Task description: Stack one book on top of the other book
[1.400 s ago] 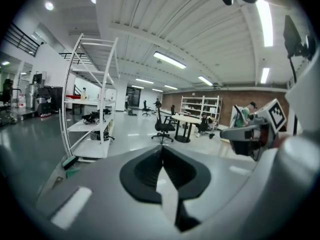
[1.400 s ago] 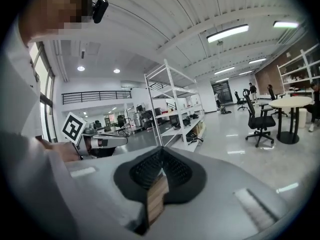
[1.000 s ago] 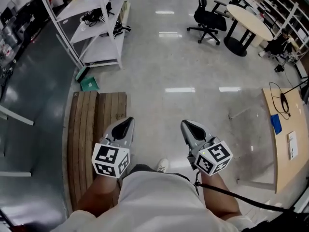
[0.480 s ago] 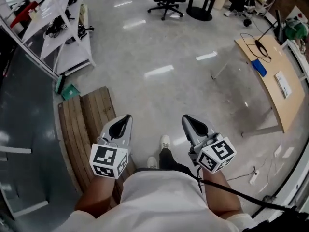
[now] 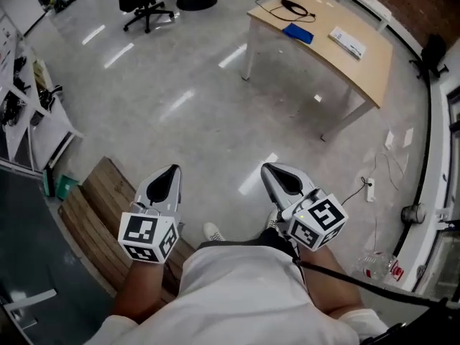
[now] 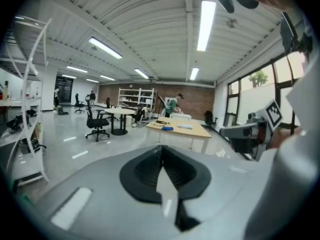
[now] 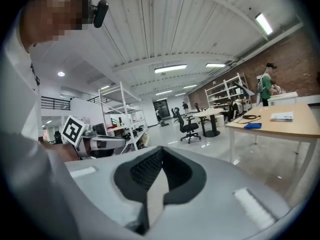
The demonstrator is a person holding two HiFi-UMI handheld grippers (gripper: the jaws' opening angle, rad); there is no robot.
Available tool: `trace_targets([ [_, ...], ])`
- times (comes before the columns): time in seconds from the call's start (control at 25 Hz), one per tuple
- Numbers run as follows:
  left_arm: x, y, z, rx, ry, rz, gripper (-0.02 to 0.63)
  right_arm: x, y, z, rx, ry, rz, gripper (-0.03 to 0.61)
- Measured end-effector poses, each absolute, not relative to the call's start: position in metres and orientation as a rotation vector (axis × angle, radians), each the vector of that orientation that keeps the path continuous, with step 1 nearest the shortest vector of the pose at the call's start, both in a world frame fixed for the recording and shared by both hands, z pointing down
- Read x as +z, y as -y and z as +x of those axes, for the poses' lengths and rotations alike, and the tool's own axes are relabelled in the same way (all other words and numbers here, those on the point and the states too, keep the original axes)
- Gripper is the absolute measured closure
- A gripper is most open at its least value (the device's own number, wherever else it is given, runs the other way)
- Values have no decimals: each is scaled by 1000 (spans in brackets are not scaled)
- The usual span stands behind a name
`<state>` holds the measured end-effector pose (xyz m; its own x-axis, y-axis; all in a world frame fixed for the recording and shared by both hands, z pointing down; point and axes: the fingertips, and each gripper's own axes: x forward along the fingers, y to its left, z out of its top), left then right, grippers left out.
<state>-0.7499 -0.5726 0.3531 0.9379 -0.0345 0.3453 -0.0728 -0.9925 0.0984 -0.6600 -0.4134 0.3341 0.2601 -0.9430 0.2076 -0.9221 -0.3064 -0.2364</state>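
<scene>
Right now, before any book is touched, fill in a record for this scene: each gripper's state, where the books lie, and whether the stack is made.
left gripper: shut, empty, held above the floor
right gripper: shut, empty, held above the floor
table: wooden, at the upper right of the head view, beyond both grippers
blue book: flat on the table
white book: flat on the table, apart from the blue book
stack: not yet made
</scene>
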Motion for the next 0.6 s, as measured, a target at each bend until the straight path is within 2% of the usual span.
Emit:
trace_targets([
  [0.6,349,281,-598,487,-443,3034,606,336,100,-571,-395,-1358,-2716,578],
])
